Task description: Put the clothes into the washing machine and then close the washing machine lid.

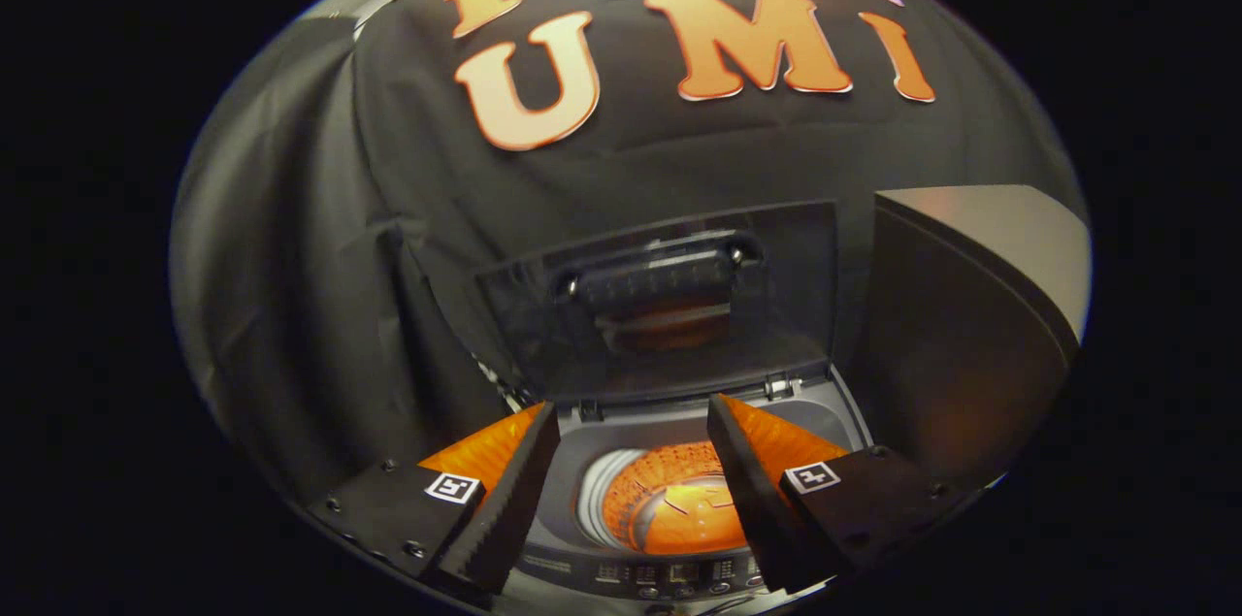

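Note:
A small top-loading washing machine (834, 417) stands below and just ahead of my gripper (632, 405). Its lid (543, 315) is raised upright against the wall, with a handle (660, 281) near its top. Between my fingers I look down into the round drum (670, 500), which glows orange. Something orange lies at its bottom, and I cannot tell whether it is cloth. The fingers stand wide apart above the opening, open, with nothing between them.
A tall dark box (970, 325) stands close to the right of the machine. Black cloth hangs behind and to the left. The machine's control panel (670, 572) with buttons runs along its near edge, under the fingers.

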A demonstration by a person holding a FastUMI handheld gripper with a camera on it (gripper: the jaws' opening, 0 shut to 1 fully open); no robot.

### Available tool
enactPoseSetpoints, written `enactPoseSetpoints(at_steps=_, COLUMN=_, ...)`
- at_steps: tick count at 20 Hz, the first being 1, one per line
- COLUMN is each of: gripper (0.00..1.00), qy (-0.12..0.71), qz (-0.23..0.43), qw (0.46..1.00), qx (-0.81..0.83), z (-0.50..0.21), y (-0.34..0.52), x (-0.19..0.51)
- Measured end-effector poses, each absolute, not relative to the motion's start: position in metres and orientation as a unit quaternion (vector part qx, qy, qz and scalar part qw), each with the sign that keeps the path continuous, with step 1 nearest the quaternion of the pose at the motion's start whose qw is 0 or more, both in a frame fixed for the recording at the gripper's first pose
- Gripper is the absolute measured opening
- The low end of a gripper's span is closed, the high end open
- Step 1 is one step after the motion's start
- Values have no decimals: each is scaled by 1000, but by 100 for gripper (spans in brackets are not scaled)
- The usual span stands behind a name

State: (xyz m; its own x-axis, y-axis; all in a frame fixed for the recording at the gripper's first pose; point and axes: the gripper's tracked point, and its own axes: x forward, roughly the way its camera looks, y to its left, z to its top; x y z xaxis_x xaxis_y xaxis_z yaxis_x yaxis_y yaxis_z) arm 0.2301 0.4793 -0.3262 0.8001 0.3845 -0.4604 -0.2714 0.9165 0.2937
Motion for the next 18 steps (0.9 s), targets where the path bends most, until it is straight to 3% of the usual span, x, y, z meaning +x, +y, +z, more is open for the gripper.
enactPoseSetpoints(at_steps=3, gripper=98, qy=177, qz=156, qw=970, qx=52, z=-273, y=451, x=259)
enactPoseSetpoints(at_steps=8, gripper=98, qy=110, qz=147, qw=983, qx=-8, z=-200, y=440, x=307)
enactPoseSetpoints(at_steps=11, gripper=98, qy=118, qz=150, qw=982, qx=1, z=-192, y=458, x=349)
enactPoseSetpoints(at_steps=18, gripper=98, qy=187, qz=151, qw=971, qx=-16, z=-253, y=482, x=423)
